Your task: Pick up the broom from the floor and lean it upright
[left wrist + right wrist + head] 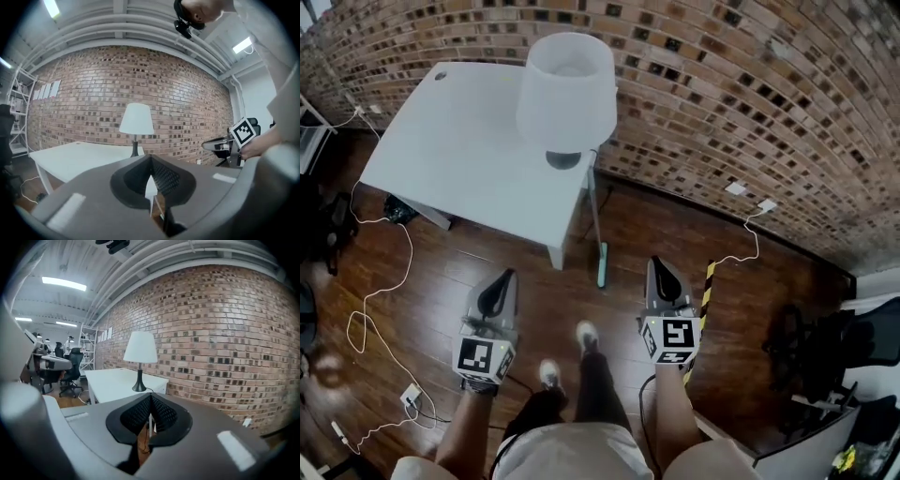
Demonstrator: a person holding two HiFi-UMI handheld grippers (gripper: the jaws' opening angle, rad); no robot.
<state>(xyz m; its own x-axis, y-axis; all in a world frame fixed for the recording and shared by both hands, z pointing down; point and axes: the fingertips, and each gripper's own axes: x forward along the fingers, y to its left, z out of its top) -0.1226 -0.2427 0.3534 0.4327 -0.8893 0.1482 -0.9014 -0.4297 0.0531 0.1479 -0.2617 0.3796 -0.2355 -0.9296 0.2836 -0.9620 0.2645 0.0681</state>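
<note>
Above the floor (441, 281), left gripper (499, 281) is closed, empty; right gripper (662, 267) closed, empty; broom (602, 267) leans at table's (459, 150) right, untouched.

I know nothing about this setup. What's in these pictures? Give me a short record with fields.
Place: wooden floor by a brick wall
Furniture: white table bearing a white lamp
Broom: apparently upright against the table's edge, teal end on the floor
Left hand-held gripper: jaws together, empty
Right hand-held gripper: jaws together, empty
Also: white cable on the floor
</note>
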